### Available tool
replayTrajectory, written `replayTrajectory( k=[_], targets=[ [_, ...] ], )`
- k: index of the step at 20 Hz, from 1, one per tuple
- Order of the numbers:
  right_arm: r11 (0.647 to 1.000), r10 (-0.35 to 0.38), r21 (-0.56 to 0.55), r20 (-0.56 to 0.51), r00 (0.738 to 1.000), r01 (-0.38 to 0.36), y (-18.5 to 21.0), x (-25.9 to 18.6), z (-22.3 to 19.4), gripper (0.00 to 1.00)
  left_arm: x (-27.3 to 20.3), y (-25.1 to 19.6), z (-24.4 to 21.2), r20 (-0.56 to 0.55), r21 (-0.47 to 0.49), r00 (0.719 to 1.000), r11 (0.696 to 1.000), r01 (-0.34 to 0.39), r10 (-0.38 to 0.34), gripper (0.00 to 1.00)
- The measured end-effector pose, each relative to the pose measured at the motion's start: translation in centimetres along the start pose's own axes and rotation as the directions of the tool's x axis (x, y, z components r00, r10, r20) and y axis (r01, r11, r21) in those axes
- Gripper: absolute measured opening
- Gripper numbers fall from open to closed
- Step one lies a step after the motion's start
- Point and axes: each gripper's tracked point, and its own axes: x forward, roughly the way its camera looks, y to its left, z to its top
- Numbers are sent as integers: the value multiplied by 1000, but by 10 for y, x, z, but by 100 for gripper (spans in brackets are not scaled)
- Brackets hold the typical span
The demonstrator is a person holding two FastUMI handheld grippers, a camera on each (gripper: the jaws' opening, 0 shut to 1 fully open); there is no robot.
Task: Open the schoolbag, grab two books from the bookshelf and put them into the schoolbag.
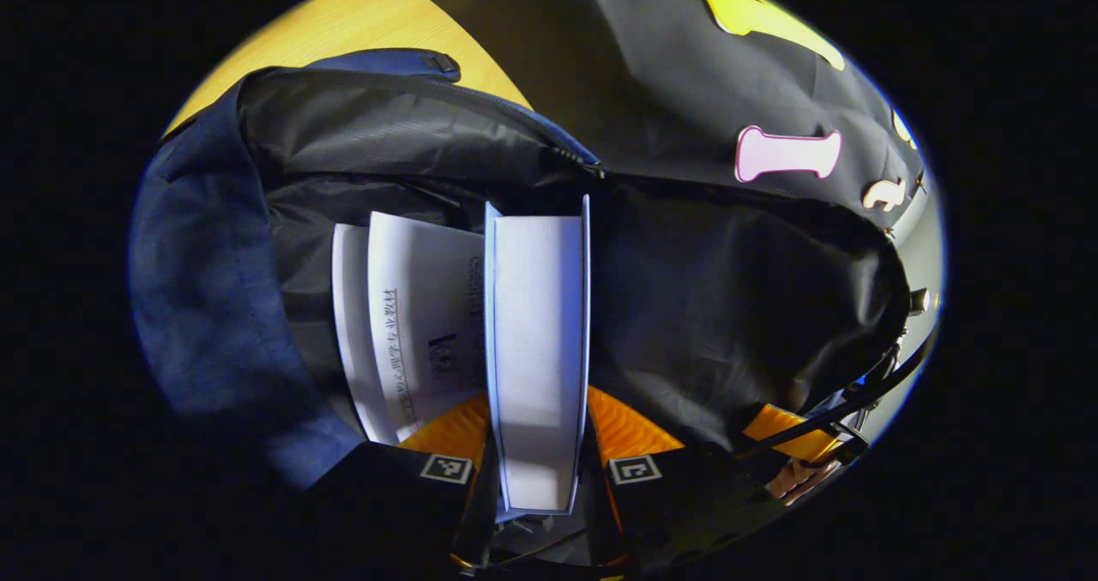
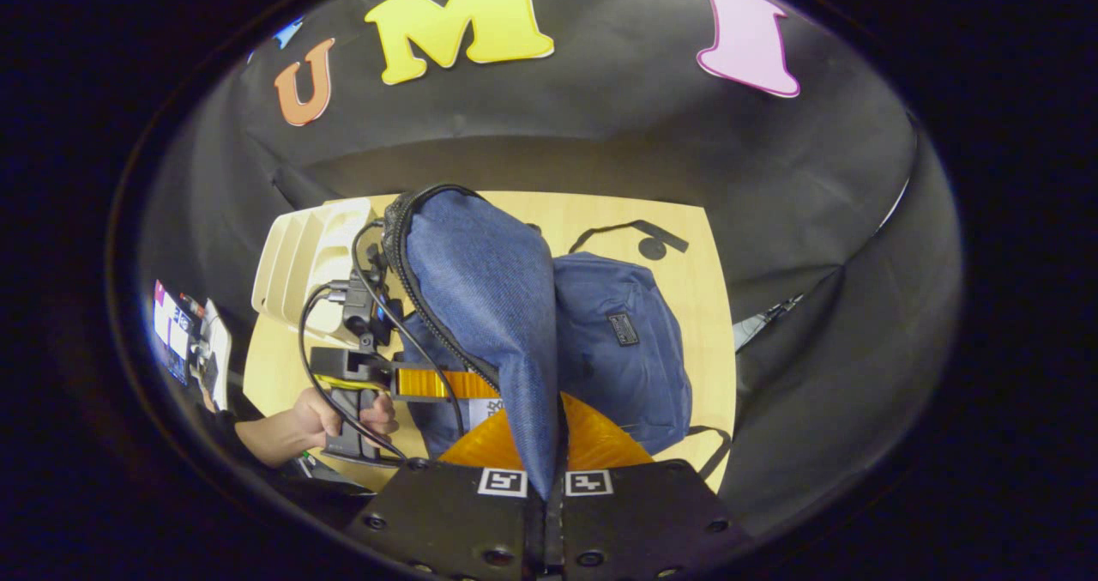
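In the left gripper view my left gripper (image 1: 539, 422) is shut on a thick book (image 1: 536, 323), held edge-on with its white page block facing me, inside the open schoolbag (image 1: 206, 289). A second book (image 1: 412, 323) with a white cover lies in the bag to its left, against the black lining. In the right gripper view my right gripper (image 2: 549, 444) is shut on the bag's blue flap (image 2: 489, 306) and holds it up. The left gripper (image 2: 429, 384) and the hand on it reach into the bag's mouth from the left. The right gripper (image 1: 793, 431) also appears at the bag's lower right rim.
A white bookshelf (image 2: 300, 263) stands on the wooden table (image 2: 703, 306) behind the left gripper. Cables (image 2: 360, 289) loop off the left gripper. A black strap (image 2: 635, 229) of the bag lies on the table behind it. Black cloth walls close in the table.
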Motion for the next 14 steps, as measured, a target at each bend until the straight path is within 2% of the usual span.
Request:
replayTrajectory(
  k=[1, 4, 5, 6, 8, 9, 12, 13, 14],
  targets=[
    [1000, 2, -3, -5, 1000, -2, 0, 0, -1, 1, 1, 4, -1, -6, 3, 1000, 1000, -20, 20, 58],
    [1000, 6, -1, -9, 1000, -6, 2, 3, -2, 5, 5, 13, -2, -25, 16, 997, 997, -76, 76, 60],
    [1000, 7, -1, -9, 1000, -7, 2, 3, -2, 5, 6, 17, -2, -31, 26, 994, 994, -106, 107, 77],
    [1000, 7, -1, -10, 1000, -7, 2, 3, -3, 5, 6, 19, -2, -35, 35, 990, 990, -133, 135, 68],
    [1000, 8, 1, -15, 1000, -8, 0, 5, -6, 1, 4, 22, -5, -57, 51, 980, 980, -190, 193, 76],
    [1000, 9, 4, -16, 1000, -9, -1, 6, -5, 5, -1, 23, -6, -67, 60, 973, 974, -218, 222, 80],
    [1000, 14, 7, -14, 1000, -14, 0, 6, -6, 2, -14, 34, -9, -99, 38, 939, 944, -326, 329, 82],
    [1000, 16, 8, -12, 1000, -16, 1, 6, -6, 5, -20, 36, -9, -109, 39, 927, 933, -357, 359, 94],
    [1000, 18, 5, -12, 1000, -18, 3, 6, -6, 5, -26, 36, -7, -104, 46, 917, 923, -382, 384, 94]
  ],
)
